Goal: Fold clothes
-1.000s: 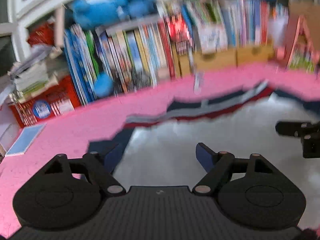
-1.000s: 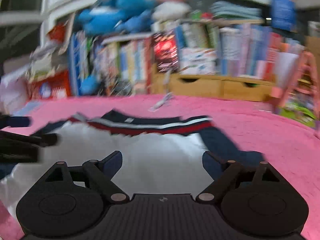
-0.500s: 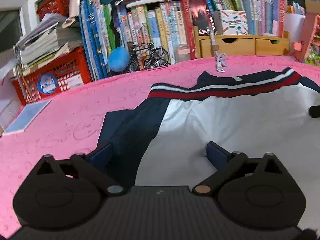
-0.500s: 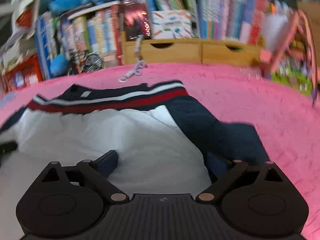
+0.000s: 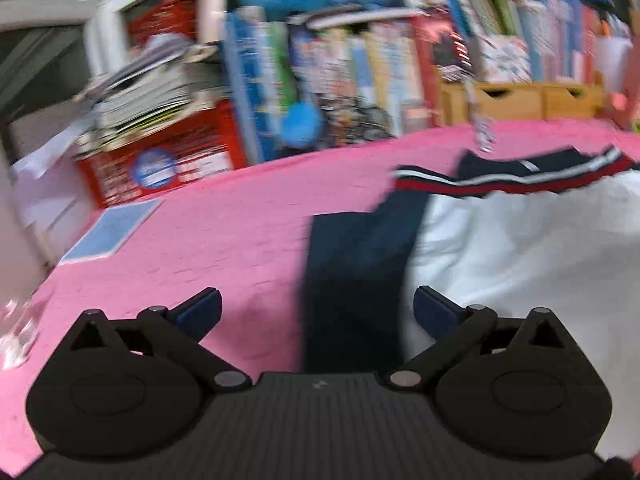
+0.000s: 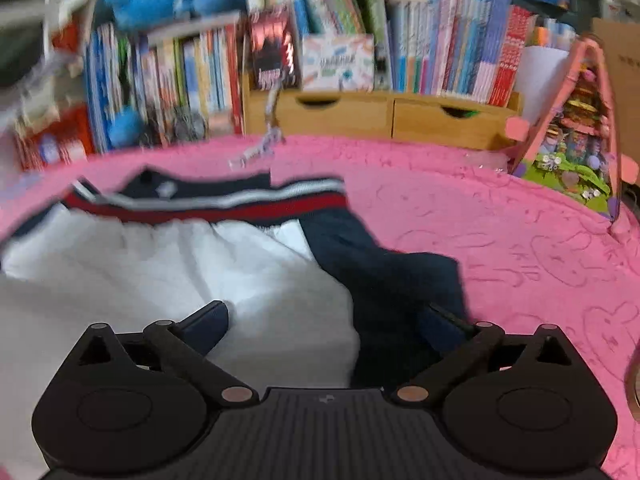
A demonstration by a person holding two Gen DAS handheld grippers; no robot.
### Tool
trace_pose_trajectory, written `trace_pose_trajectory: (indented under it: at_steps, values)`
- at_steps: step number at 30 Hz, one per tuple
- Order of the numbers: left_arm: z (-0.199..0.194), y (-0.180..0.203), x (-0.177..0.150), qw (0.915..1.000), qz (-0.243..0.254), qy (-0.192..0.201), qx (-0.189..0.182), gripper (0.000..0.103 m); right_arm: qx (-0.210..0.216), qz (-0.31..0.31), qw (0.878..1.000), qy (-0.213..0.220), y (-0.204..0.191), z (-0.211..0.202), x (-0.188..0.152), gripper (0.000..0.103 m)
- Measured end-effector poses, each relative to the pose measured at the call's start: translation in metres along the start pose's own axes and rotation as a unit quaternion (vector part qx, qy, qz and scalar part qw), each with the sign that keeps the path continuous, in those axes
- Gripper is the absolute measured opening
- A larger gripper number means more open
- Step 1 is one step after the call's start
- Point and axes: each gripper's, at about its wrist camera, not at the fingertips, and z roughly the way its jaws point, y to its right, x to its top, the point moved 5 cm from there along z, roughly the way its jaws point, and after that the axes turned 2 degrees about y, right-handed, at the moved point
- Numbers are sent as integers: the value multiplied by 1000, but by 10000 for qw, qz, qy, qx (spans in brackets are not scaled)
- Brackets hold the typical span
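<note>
Both hand-held grippers, left (image 5: 316,310) spread, right (image 6: 326,322) opening, grip nothing; soft, limp shirt (image 6: 160,264) is likely best pinched at its navy sleeves.

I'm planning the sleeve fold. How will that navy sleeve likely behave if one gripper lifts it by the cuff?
The navy sleeve would probably droop and bend: it lies wrinkled and kinked on the pink tablecloth. It looks thin, so likely light. It joins the white shirt body, so lifting may drag that along.
</note>
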Motion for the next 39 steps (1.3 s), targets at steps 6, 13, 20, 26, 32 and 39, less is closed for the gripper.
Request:
trace_pose_trajectory:
  at_steps: [6, 13, 20, 26, 32, 39]
  values:
    - [-31, -7, -4, 9991, -302, 298, -19, 97, 411, 660, 9948, 655, 12, -59, -5, 101]
    - [-27, 27, -27, 9957, 775, 118, 498, 100, 429, -238, 9984, 277, -11, -78, -40, 88]
    - [-47, 0, -35, 9939, 311, 214, 1035, 100, -514, 582, 9966, 269, 59, -104, -62, 74]
    - [-100, 75, 0, 9925, 347, 1171, 105, 102, -48, 1683, 9849, 407, 71, -145, -90, 69]
    - [-100, 159, -3, 9900, 703, 1116, -504, 103, -66, 1429, 9890, 375, 46, -145, -90, 72]
    - [-76, 189, -27, 9921, 1002, 678, -341, 103, 456, 1646, 9839, 521, 21, -150, -83, 75]
